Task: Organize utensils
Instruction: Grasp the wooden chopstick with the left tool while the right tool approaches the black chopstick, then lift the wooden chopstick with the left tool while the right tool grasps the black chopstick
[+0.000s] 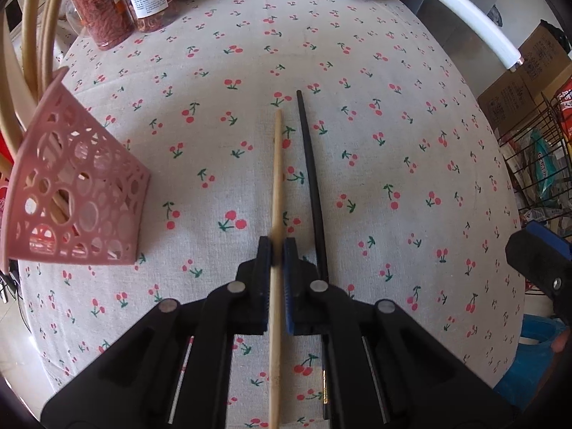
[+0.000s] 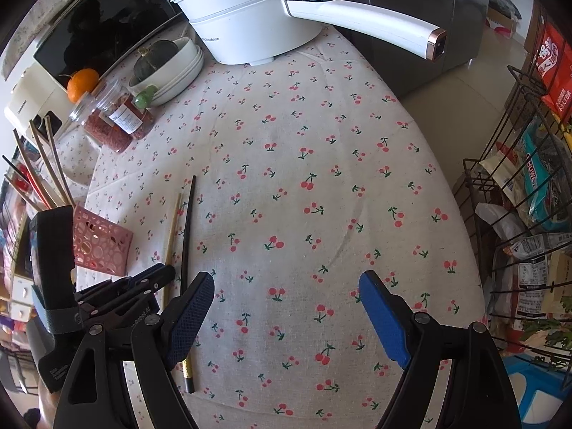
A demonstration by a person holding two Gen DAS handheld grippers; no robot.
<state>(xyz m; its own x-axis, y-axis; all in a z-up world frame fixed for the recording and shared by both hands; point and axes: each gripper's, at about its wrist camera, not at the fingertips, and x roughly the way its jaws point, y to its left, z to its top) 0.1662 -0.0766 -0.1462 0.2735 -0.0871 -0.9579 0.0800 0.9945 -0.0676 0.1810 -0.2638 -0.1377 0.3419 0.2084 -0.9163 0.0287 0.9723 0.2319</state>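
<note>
A pale wooden chopstick (image 1: 277, 178) runs between the pads of my left gripper (image 1: 277, 250), which is shut on it near its middle. Just to its right a black chopstick (image 1: 311, 171) lies on the cherry-print tablecloth (image 1: 393, 143), untouched. A pink perforated holder (image 1: 78, 193) with several chopsticks in it stands to the left. In the right wrist view my right gripper (image 2: 286, 282) hovers open over bare cloth, nothing between its blue pads. The left gripper (image 2: 157, 275), both chopsticks (image 2: 173, 225) (image 2: 187, 221) and the holder (image 2: 102, 243) sit to its left.
Two clear jars of red dried food (image 1: 107, 10) and stacked white bowls (image 2: 178, 68) stand at the back left. A white electric pot (image 2: 250, 25) with a long handle is at the back. A wire rack of packets (image 2: 518, 214) stands past the table's right edge.
</note>
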